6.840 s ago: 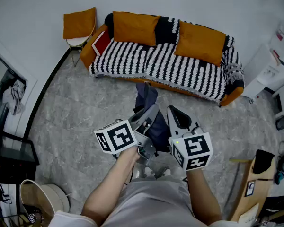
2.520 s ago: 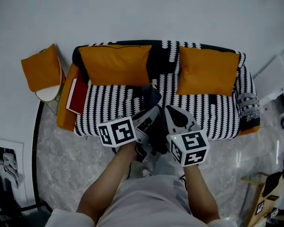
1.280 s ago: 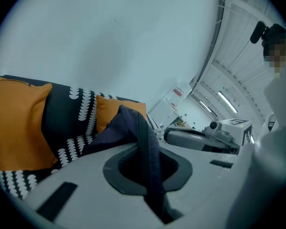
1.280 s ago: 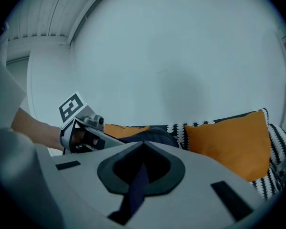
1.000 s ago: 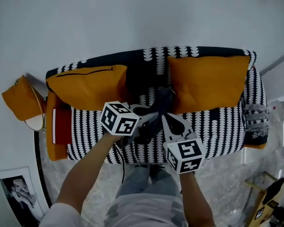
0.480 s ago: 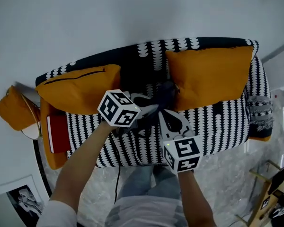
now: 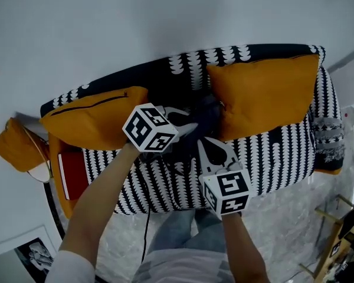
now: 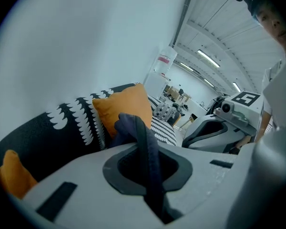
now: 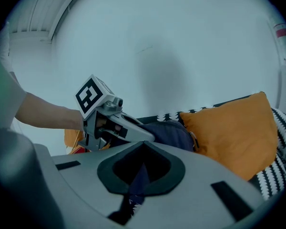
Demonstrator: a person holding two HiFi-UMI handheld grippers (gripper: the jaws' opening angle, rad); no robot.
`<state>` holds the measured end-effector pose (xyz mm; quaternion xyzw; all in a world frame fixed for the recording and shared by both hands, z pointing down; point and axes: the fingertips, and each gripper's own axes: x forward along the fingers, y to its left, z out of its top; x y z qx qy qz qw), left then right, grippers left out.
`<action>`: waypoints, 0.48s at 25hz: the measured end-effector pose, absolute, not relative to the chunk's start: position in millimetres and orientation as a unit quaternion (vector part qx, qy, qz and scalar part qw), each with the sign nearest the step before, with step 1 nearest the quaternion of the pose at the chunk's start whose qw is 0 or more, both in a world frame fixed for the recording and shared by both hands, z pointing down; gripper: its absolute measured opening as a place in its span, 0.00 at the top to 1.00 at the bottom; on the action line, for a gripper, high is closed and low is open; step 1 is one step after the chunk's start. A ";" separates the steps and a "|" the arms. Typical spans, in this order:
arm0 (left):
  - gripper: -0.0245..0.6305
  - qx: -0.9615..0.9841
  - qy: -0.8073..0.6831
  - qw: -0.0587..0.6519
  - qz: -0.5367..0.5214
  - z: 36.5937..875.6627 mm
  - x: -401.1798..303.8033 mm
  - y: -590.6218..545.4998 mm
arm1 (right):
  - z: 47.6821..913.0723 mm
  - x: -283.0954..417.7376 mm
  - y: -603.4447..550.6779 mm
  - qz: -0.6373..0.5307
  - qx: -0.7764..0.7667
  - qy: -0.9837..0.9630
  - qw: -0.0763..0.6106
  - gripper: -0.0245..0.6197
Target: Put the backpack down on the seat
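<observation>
In the head view a sofa (image 7: 271,61) with a black-and-white patterned cover spans the frame, and the dark backpack (image 7: 205,115) sits over its striped seat (image 7: 265,158) just right of centre, wedged between two orange cushions: the left cushion (image 7: 85,122) at its 9 o'clock and the right cushion (image 7: 262,96) at its 2 o'clock. Whether its weight already rests on the seat cannot be told. The left hand-held gripper (image 7: 190,128) reaches in from 8 o'clock and the right hand-held gripper (image 7: 204,142) from 6 o'clock, their tips close together at the near edge of the bag. A red book (image 7: 74,173) lies on the sofa's far end at 9 o'clock. In the left gripper view the jaws stand narrow, pinched on a dark strap (image 8: 142,137) that rises from between them towards 12 o'clock, with an orange cushion behind it and the other tool at 3 o'clock. In the right gripper view the jaws are likewise nearly together, clamped on a blue strap (image 9: 140,179); the body of the bag lies beyond at 12 o'clock, touching the orange cushion at 2 o'clock.
</observation>
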<state>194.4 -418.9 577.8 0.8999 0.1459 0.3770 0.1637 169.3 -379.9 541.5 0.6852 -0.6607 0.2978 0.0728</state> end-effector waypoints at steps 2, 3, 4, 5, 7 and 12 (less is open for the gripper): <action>0.93 0.901 0.141 0.163 0.376 581.1 197.5 -426.0 | 544.3 169.2 -383.3 0.301 0.685 -0.660 0.072 0.96; 0.93 0.902 0.137 0.162 0.376 582.6 198.9 -430.1 | 545.9 168.9 -384.8 0.302 0.684 -0.660 0.071 0.96; 0.93 0.902 0.133 0.160 0.378 583.8 200.5 -434.4 | 547.6 168.7 -386.1 0.304 0.683 -0.660 0.071 0.96; 0.93 0.903 0.129 0.158 0.379 585.1 201.9 -438.6 | 549.4 168.6 -387.7 0.306 0.683 -0.660 0.071 0.96; 0.93 0.903 0.121 0.155 0.383 587.8 204.1 -446.7 | 552.5 168.1 -391.6 0.308 0.682 -0.660 0.070 0.96; 0.93 0.903 0.105 0.161 0.385 593.9 207.0 -462.0 | 557.0 167.1 -403.2 0.310 0.678 -0.663 0.070 0.96</action>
